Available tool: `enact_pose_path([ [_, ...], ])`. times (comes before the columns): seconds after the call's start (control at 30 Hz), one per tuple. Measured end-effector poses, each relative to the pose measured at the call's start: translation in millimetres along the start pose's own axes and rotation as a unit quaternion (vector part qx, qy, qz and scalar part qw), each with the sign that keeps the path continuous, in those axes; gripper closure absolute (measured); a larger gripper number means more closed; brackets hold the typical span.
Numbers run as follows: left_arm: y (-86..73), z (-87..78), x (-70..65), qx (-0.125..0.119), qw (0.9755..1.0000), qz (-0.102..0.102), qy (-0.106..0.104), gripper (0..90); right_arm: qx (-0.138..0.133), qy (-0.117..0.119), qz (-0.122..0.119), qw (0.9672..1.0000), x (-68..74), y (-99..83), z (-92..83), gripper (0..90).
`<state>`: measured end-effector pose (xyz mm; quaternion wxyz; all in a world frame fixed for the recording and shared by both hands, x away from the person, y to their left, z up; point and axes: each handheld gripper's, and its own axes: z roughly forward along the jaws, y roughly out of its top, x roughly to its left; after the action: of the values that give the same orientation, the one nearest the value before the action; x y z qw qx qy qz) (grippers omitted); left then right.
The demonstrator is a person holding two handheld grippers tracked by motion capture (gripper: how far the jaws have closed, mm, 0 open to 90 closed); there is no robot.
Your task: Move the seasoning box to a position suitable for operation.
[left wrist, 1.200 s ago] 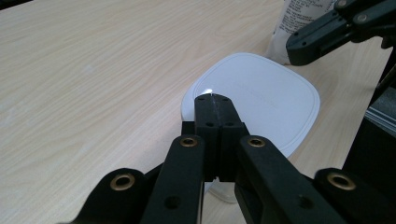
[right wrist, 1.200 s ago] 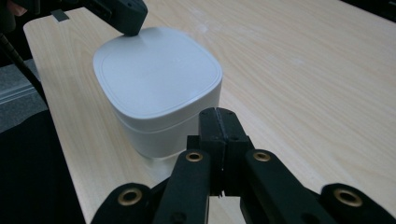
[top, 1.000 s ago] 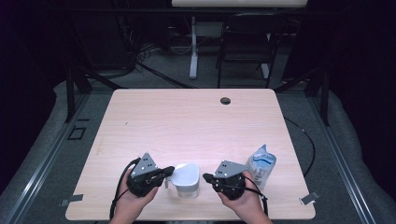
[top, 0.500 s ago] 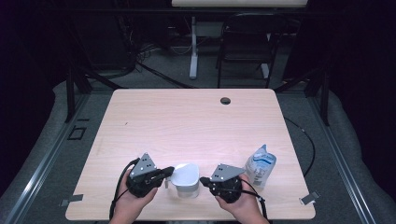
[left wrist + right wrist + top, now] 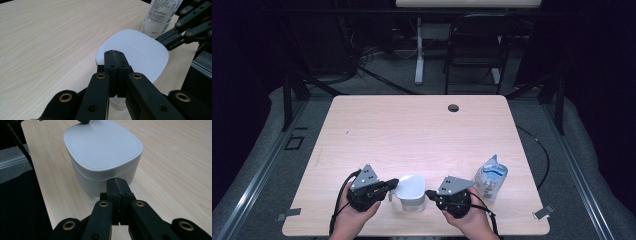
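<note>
**White lidded box between two closed grippers**

White plastic box (image 5: 411, 192) stands near the front edge of the wooden table (image 5: 422, 130), its lid on. The left gripper (image 5: 393, 183) has its jaws pressed together, tips over the lid's edge. The right gripper (image 5: 430, 192), also pressed together and holding nothing, points at the box's side. A pouch (image 5: 490, 177) stands just beside the right hand.

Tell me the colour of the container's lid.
White, plain; the lid shows best in the right gripper view.
</note>
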<state>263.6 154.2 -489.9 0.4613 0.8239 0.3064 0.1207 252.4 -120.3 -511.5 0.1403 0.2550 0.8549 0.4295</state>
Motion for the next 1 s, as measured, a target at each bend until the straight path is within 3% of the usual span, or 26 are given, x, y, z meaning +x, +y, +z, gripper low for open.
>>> enact_pose_path([
  [0.6, -2.5, -0.9, 0.2, -0.007, 1.0, -0.005, 0.0, 90.0, -0.005, 0.001, 0.002, 1.0, 0.0, 1.2, -0.3, 89.9],
  [0.83, -3.6, -2.2, 0.4, -0.004, 1.0, -0.007, 0.002, 90.0, -0.027, 0.005, 0.011, 0.9996, 0.5, 4.3, -5.7, 88.3],
  [1.0, -3.8, -2.4, 0.7, -0.005, 1.0, -0.007, 0.002, 90.0, -0.022, 0.001, -0.007, 0.9997, 6.0, 6.5, -3.0, 88.1],
])
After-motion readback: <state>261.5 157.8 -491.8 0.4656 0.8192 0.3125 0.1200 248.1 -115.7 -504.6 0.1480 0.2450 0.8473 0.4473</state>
